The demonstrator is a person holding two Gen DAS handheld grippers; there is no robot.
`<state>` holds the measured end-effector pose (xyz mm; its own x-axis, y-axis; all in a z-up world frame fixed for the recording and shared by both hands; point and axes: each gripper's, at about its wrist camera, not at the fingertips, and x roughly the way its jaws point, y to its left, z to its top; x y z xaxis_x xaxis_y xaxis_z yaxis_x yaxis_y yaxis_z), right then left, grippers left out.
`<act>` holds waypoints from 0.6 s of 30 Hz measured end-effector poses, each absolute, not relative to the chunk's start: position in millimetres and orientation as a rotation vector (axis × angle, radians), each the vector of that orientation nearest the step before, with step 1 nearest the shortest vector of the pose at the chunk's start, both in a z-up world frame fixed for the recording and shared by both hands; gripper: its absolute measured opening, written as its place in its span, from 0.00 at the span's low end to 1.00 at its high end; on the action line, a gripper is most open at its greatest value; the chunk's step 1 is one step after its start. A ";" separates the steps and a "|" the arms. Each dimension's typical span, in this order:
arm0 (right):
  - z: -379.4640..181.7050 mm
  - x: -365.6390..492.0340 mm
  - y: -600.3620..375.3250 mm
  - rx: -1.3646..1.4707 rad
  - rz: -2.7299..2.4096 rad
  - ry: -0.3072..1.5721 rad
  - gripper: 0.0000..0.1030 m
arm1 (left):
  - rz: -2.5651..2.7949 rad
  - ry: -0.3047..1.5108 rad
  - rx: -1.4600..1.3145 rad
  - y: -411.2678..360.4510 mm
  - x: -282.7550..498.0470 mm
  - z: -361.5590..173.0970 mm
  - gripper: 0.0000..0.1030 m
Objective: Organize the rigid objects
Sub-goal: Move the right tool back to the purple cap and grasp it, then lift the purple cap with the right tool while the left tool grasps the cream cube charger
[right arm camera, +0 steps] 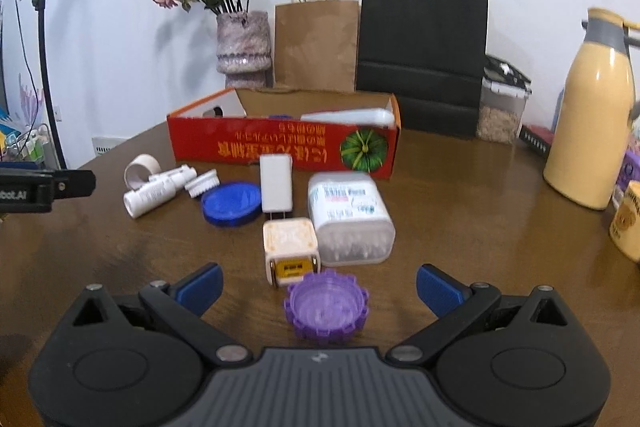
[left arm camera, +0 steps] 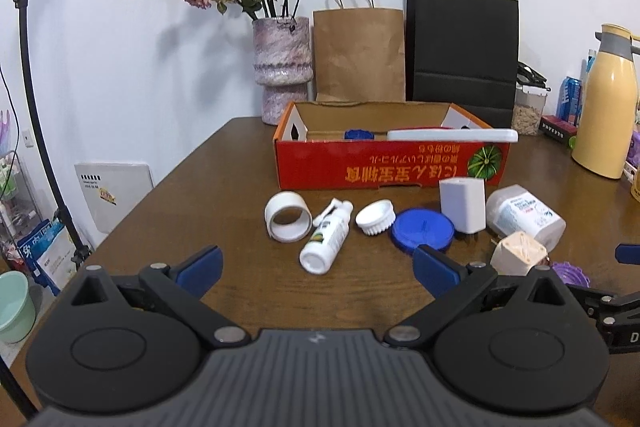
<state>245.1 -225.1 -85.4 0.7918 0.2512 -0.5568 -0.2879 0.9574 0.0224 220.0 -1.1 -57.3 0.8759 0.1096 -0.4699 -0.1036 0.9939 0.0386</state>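
A red cardboard box [left arm camera: 384, 167] [right arm camera: 256, 151] stands open on the brown table [left arm camera: 208, 187], holding a blue lid and a long white case [left arm camera: 452, 135]. In front of it lie a white ring [left arm camera: 288, 217], a white spray bottle [left arm camera: 326, 239], a white brush head [left arm camera: 375, 217], a blue lid [left arm camera: 422, 229] [right arm camera: 231, 203], a white adapter [left arm camera: 463, 205] [right arm camera: 276, 183], a cotton swab box [left arm camera: 524, 217] [right arm camera: 350, 217], a beige charger [right arm camera: 290, 247] and a purple toothed cap [right arm camera: 326, 311]. My left gripper [left arm camera: 318, 269] is open behind the bottle. My right gripper [right arm camera: 320, 291] is open around the purple cap.
At the back stand a vase of dried roses [left arm camera: 282, 67], a brown paper bag [left arm camera: 358, 53] and a black paper bag [left arm camera: 462, 51]. A yellow flask [right arm camera: 588, 115], a clear food container [right arm camera: 502, 103] and small packets crowd the right side. A lamp stand [left arm camera: 28, 67] rises at left.
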 end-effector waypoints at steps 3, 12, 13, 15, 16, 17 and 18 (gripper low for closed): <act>-91.7 246.8 -224.3 -0.069 0.295 0.610 1.00 | 0.108 0.504 0.010 -0.5 219.3 -61.9 1.00; -103.3 264.1 -217.8 -0.119 0.283 0.659 0.88 | 0.110 0.520 -0.001 3.1 221.3 -67.6 1.00; -104.6 265.5 -217.0 -0.121 0.286 0.665 0.84 | 0.110 0.522 -0.002 3.5 221.6 -68.1 1.00; -106.8 268.1 -215.8 -0.123 0.289 0.676 0.78 | 0.112 0.527 -0.004 3.3 222.7 -69.2 1.00; -108.0 269.0 -215.4 -0.125 0.291 0.682 0.75 | 0.112 0.528 -0.004 2.4 223.5 -69.7 1.00; -109.1 270.0 -215.2 -0.128 0.292 0.690 0.70 | 0.109 0.530 -0.004 2.0 224.0 -70.1 1.00; -110.2 270.7 -215.4 -0.129 0.294 0.695 0.68 | 0.107 0.531 -0.004 1.2 224.3 -70.4 1.00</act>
<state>270.7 -215.4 -110.2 0.7286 0.2236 -0.6474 -0.3088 0.9509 -0.0191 224.3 1.2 -70.4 0.8569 0.1006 -0.5055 -0.1027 0.9944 0.0239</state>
